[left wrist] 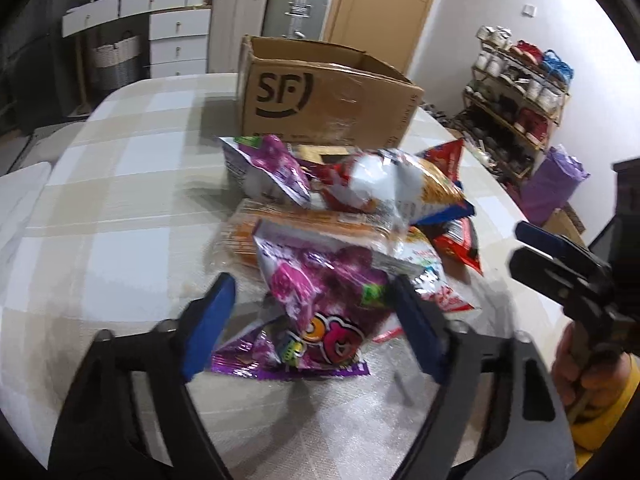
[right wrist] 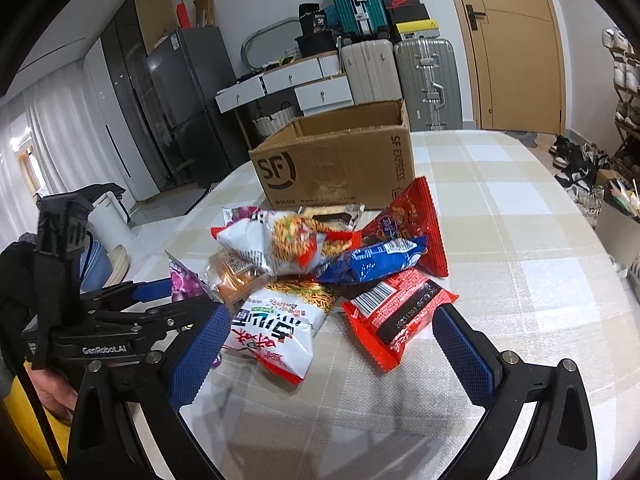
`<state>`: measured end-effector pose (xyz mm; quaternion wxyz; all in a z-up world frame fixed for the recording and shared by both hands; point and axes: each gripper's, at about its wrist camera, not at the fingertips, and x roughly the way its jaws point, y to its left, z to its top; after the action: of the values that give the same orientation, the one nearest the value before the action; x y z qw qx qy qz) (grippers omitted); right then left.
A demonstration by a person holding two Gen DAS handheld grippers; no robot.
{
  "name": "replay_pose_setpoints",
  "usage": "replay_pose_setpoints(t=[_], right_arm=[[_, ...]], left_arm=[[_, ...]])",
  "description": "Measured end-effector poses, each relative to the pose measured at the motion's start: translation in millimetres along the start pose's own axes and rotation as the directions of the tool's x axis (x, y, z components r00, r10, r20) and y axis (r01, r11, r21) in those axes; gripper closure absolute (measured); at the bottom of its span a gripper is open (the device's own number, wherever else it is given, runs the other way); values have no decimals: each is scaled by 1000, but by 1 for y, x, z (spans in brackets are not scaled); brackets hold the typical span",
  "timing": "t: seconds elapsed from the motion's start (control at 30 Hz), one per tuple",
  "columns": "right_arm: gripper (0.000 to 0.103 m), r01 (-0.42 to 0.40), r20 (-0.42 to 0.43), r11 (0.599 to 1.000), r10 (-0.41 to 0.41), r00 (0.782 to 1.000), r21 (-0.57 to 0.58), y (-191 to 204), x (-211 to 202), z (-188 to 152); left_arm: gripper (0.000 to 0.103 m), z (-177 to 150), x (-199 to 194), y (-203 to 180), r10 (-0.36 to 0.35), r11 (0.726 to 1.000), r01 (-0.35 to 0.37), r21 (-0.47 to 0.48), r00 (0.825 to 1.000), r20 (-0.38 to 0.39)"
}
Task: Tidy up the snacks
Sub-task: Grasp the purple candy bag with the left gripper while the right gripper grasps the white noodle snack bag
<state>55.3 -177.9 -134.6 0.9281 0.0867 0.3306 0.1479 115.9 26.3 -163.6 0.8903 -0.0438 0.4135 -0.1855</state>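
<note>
Lower centre: left tool (left wrist: 314, 322) gapes around the purple snack bag (left wrist: 320, 304), gripping nothing. Light, crinkly, slippery; pinch its sealed edge. Right tool (right wrist: 330, 350) wide, empty.

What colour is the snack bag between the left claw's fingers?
Purple and magenta snack bag, seen best in the left wrist view.

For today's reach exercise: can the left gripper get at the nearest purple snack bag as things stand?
Probably yes. The left gripper is open, its fingers either side of the purple snack bag, which lies on top at the pile's near edge with nothing covering it.
</note>
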Motion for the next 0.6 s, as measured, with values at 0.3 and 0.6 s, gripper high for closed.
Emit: replay_pose_setpoints(t=[0.3,0.6], right_arm=[[0,-58,-50,998,60,997,39,0,12,-1],[0,-93,-104,995,89,991,-36,32,27,4]], left_arm=[[75,-12,-11,1,-51,999,50,21,998,22],[79,-21,-26,13,-64,998,65,-3,997,33]])
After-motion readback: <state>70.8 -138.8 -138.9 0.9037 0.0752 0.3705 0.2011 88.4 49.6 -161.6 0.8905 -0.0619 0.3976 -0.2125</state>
